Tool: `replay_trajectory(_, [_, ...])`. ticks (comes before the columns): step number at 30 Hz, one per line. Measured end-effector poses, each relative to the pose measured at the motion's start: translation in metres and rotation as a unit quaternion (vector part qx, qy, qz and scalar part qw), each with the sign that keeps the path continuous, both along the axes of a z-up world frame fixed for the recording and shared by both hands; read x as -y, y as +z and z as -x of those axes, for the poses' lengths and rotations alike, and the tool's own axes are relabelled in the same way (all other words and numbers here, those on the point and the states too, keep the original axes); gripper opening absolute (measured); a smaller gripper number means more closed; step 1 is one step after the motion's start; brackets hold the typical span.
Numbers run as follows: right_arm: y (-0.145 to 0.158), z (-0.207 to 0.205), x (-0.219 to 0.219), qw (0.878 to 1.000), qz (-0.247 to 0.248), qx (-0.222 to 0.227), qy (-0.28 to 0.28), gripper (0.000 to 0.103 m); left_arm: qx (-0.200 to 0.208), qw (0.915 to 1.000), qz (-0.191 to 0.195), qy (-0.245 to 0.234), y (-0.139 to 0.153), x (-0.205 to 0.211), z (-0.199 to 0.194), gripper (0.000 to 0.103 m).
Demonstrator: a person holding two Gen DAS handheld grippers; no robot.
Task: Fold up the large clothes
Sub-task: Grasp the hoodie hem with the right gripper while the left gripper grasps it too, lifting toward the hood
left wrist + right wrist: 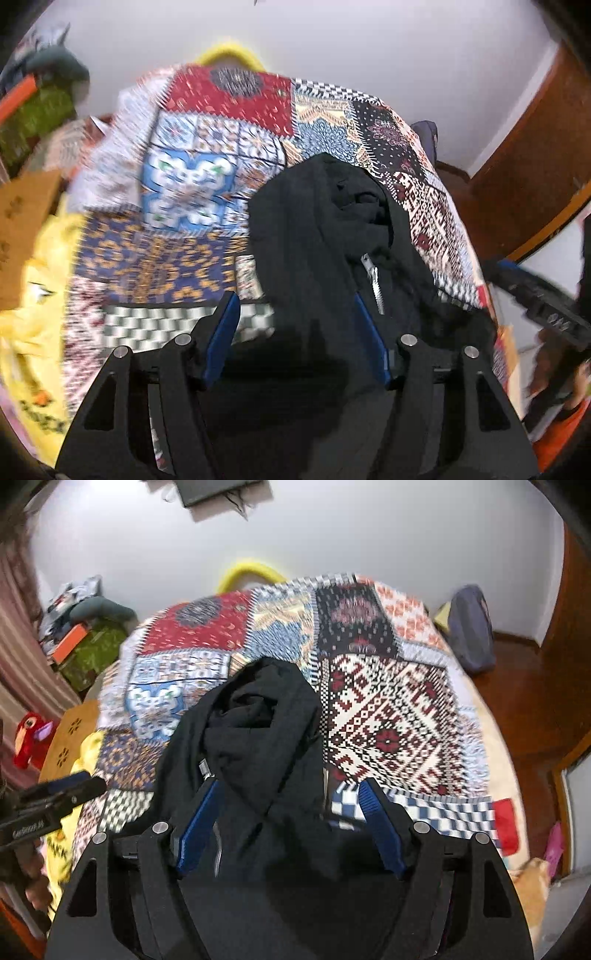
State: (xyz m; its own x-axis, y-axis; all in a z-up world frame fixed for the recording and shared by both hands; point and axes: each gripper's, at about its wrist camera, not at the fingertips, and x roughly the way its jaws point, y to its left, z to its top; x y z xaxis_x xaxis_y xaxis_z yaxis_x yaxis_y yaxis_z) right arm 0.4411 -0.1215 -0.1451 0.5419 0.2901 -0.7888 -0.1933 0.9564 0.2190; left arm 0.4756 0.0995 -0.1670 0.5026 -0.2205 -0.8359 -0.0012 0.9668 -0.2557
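Filling the bottom of both views, the black garment (317, 236) lay bunched on the patchwork quilt (192, 192), its near part spilling under the cameras and cut off by the lower edge. Dark cloth against the dark gripper frames made its near outline hard to trace, and motion blur smeared much of both pictures.

The left gripper (295, 306) had its blue-padded fingers spread apart, the right-hand pad against the cloth and the left-hand pad over bare quilt; whether either actually pressed the fabric could not be told. A silver zipper (375, 280) showed just beyond that right-hand pad.

The right gripper (290, 786) also stood with fingers apart, and a fold of the garment rose between them, hiding the inner faces of both pads. Only a small glint of the zipper showed beside its left-hand pad.

Farther out, the garment ended in a crumpled heap near the middle of the quilt. In the right wrist view the other gripper entered from the left edge, partly out of frame. A yellow cloth (33, 302) hung at the quilt's left side, blurred. Beyond it sat a red plush toy (31, 738) and a cluttered pile (85, 627). A dark blue bag (474, 627) rested on the wooden floor (517, 686) against the white wall (332, 528), and a yellow hoop (251, 572) peeked over the quilt's far edge.
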Motion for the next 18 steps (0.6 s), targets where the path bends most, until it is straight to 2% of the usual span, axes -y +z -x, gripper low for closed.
replay_trajectory(8, [-0.052, -0.061, -0.020, 0.998, 0.001, -0.055, -0.022, 0.073, -0.018, 0.9995, 0.026, -0.004, -0.043, 0.023, -0.053, 0.062])
replay_trajectory(12, [-0.071, -0.077, -0.022, 0.996, -0.014, -0.077, -0.030, 0.073, -0.002, 0.9992, 0.036, -0.016, -0.059, 0.036, -0.067, 0.062])
replay_trajectory(14, [-0.078, -0.080, -0.020, 0.996, -0.019, -0.080, -0.034, 0.072, -0.001, 0.9989, 0.044, -0.013, -0.066, 0.038, -0.071, 0.053])
replay_trajectory(15, [-0.080, -0.082, -0.019, 0.996, -0.023, -0.079, -0.033, 0.065, -0.006, 0.9990, 0.044, -0.009, -0.071, 0.039, -0.074, 0.040])
replay_trajectory(16, [-0.080, -0.080, -0.018, 0.996, -0.033, -0.075, -0.025, 0.059, -0.013, 0.9993, 0.037, -0.001, -0.076, 0.040, -0.077, 0.031])
replay_trajectory(18, [-0.077, -0.075, -0.019, 0.998, -0.018, -0.064, -0.020, 0.040, -0.016, 0.9995, 0.026, 0.011, -0.084, 0.040, -0.079, 0.022])
